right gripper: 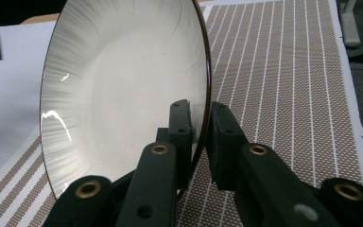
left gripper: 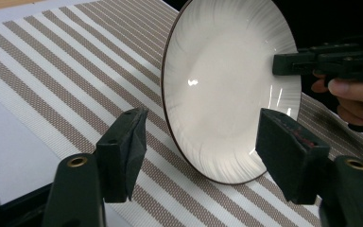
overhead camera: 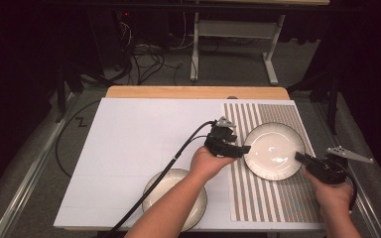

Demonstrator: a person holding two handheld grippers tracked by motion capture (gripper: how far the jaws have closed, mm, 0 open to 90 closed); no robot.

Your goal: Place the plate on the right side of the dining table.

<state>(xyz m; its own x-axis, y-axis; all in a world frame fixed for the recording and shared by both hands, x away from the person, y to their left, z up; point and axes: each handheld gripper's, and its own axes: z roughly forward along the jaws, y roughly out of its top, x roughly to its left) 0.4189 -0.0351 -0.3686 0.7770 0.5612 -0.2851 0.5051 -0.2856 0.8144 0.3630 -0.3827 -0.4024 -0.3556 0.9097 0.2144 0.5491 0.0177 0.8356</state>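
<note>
Right hand-held gripper (right gripper: 198, 130): my jaws were clamped on the rim of the white plate (overhead camera: 274, 150), one pad on the inner face, one on the underside. In the high view this grip sat at the plate's 4 o'clock edge.
Left hand-held gripper (left gripper: 203, 156): my jaws stood apart with nothing between the pads; they were clear of the plate's rim. In the high view it lay just beside the plate's 9 o'clock edge (overhead camera: 238, 148).
White plate: it sat over the striped placemat (overhead camera: 278, 198), on the 3 o'clock side of the worktop (overhead camera: 139, 139). The plate had a thin dark rim line and a ribbed inner wall. I could not tell whether its underside rested fully on the mat.
Striped placemat: brown and white bands, laid flat on the white sheet, running from 12 to 6 o'clock along the worktop's right part.
Second plate (overhead camera: 161, 186): at 6 o'clock on the worktop, near the front edge, partly covered by my left forearm (overhead camera: 173, 208). It was well apart from the held plate.
Cable (overhead camera: 178, 153): it trailed from my left hand-held gripper toward 7 o'clock across the white sheet.
</note>
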